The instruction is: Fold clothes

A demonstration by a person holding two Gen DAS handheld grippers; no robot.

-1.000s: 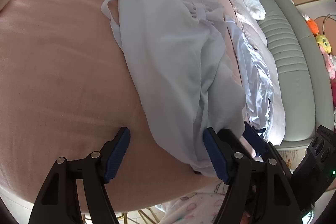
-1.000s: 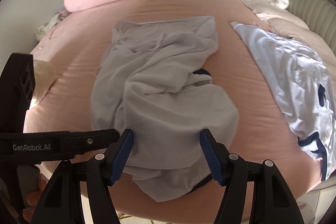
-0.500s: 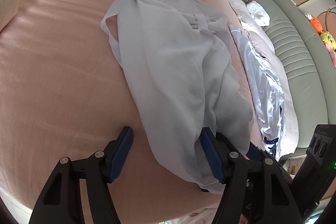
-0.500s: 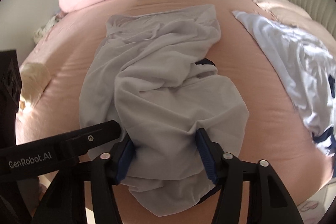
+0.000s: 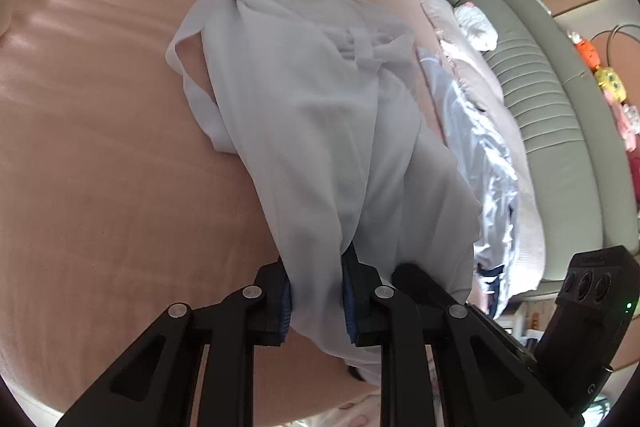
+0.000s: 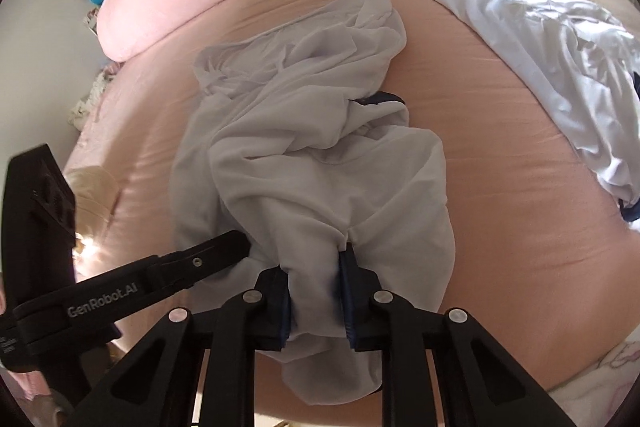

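Right wrist view: pink bed (image 6: 500, 155) is carrying a crumpled white garment (image 6: 304, 131), its long axis running toward twelve o'clock. Right gripper (image 6: 316, 301) and left gripper (image 5: 316, 293), having just been closing, are both pinching its near hem at six o'clock, side by side.

Hidden and cut off

The pale garment (image 6: 312, 155) covers most of a dark blue piece (image 6: 380, 100); the white satin garment (image 6: 560, 67) runs past the right wrist view's edge.
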